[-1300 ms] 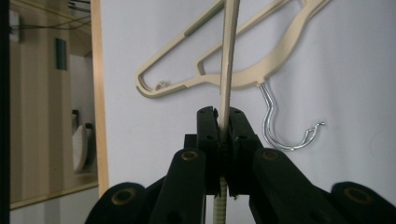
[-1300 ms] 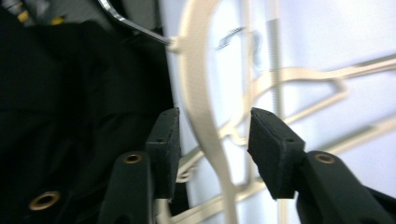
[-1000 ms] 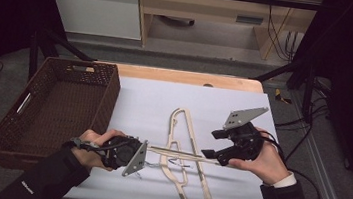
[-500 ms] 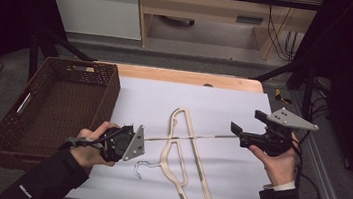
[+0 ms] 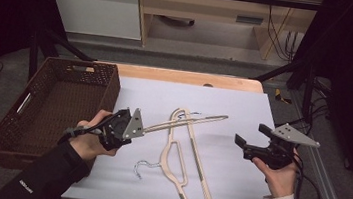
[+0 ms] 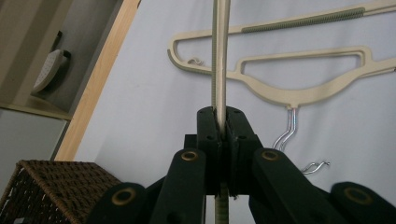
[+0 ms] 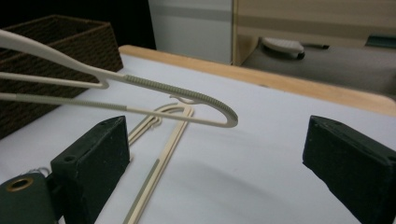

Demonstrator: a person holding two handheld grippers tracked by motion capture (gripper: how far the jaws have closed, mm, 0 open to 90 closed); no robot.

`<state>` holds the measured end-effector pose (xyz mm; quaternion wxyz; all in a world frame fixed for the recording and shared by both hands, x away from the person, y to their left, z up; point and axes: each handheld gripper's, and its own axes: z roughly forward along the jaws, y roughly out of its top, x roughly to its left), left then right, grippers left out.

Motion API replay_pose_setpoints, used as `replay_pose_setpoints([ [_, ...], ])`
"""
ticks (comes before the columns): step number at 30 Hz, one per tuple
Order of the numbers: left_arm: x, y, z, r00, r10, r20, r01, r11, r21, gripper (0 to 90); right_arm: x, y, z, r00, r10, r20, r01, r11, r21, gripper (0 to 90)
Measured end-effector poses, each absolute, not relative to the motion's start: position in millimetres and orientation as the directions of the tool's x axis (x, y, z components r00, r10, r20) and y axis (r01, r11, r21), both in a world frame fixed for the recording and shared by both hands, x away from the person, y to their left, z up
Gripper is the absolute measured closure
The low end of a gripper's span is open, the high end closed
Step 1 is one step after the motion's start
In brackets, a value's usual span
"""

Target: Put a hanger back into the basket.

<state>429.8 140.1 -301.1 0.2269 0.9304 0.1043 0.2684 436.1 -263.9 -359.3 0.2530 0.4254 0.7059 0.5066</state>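
Hanger (image 5: 182, 122) of thin cream plastic, judged light, stiff and springy, juts over the tabletop (image 5: 243, 112), pinched at one arm end by the left tongs (image 5: 133, 127); the right tongs (image 5: 241, 142), just spread, hold nothing.

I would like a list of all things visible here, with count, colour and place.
held hanger: one, cream, lifted over the sheet, one end clamped in the left gripper
lying hangers: at least two, cream, overlapping flat on the sheet
wicker basket: one, dark brown, left side of table
sheet: one, pale lavender-white, covering the table
table: one, light wood edge at far side
left gripper: one, black, shut on held hanger
right gripper: one, black, fingers open, holding nothing
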Motion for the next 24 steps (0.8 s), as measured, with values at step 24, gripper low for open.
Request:
replay_pose_setpoints([
  [24,442,180,-227,0.774,0.489,0.401,0.154,-0.76,0.631,86.0,429,-258,-376,-0.547,0.835,0.061,0.366,0.173,0.914,8.0],
])
